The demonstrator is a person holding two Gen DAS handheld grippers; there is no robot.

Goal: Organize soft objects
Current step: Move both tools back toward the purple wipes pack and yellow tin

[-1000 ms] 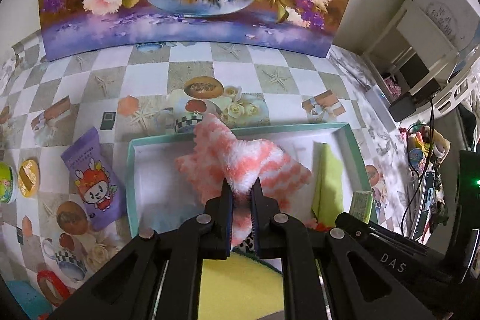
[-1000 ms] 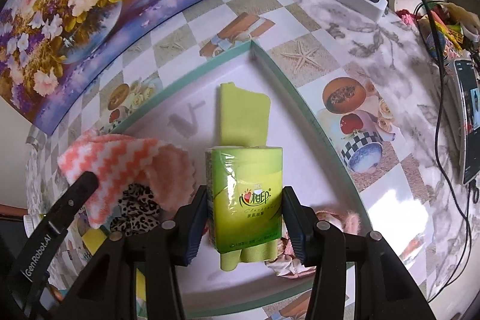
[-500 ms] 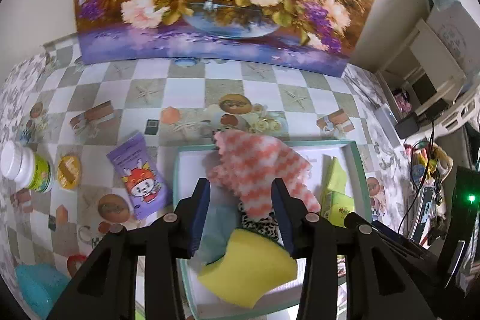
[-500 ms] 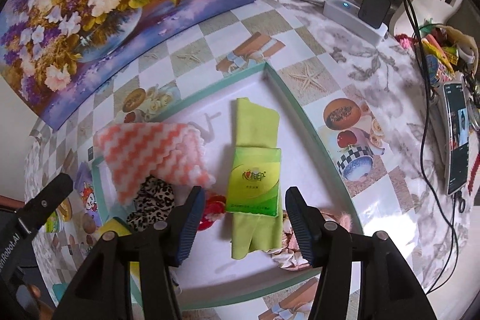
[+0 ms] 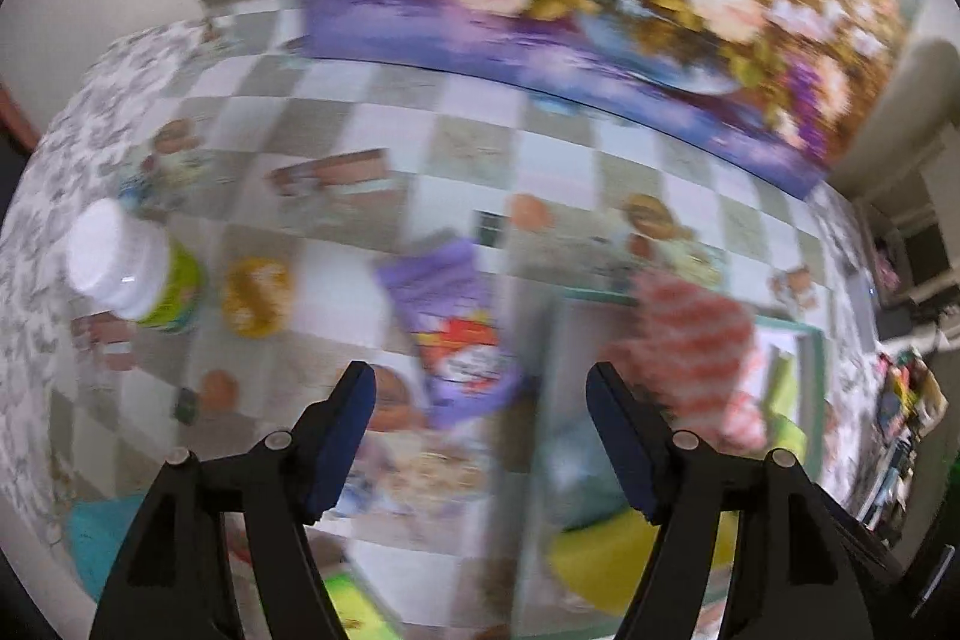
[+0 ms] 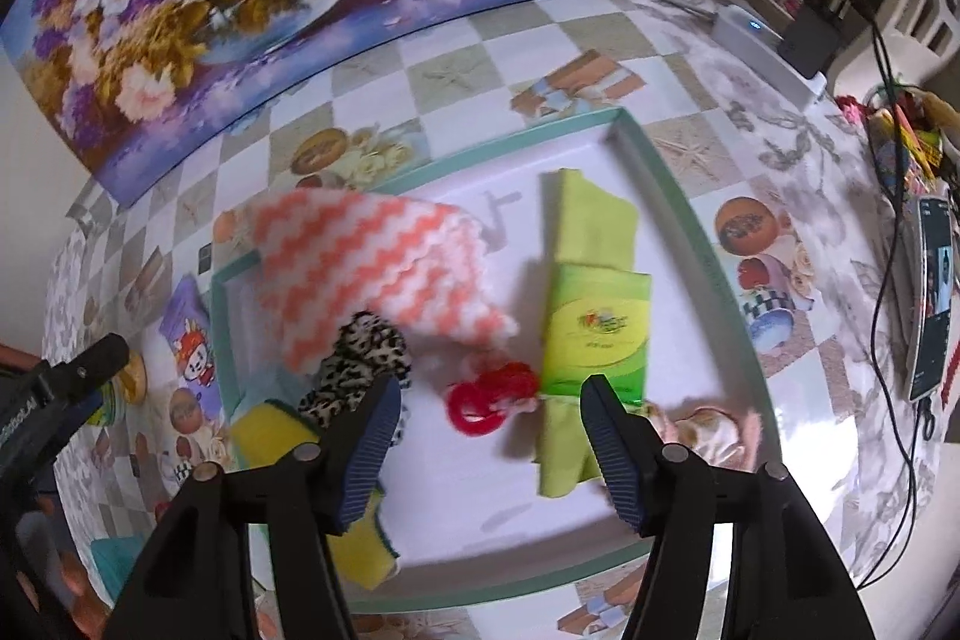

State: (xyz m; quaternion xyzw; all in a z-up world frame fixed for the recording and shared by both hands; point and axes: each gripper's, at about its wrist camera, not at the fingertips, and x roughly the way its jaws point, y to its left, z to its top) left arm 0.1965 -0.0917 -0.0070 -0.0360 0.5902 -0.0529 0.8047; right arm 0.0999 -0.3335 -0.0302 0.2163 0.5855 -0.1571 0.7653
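Left gripper (image 5: 480, 388) jaws have just been opening and stand apart with nothing between them, hanging over the checkered tablecloth (image 5: 372, 112) above the purple snack pouch (image 5: 459, 328), just left of the teal-rimmed tray (image 6: 672, 178). Right gripper (image 6: 486, 400) jaws have also just been opening, apart and empty, above the tray. In the tray: pink zigzag cloth (image 6: 372, 262) over the leopard-print piece (image 6: 360, 364), green tissue pack (image 6: 600, 328) lying on the green cloth (image 6: 591, 220), red ring (image 6: 492, 397), yellow sponge (image 6: 354, 538).
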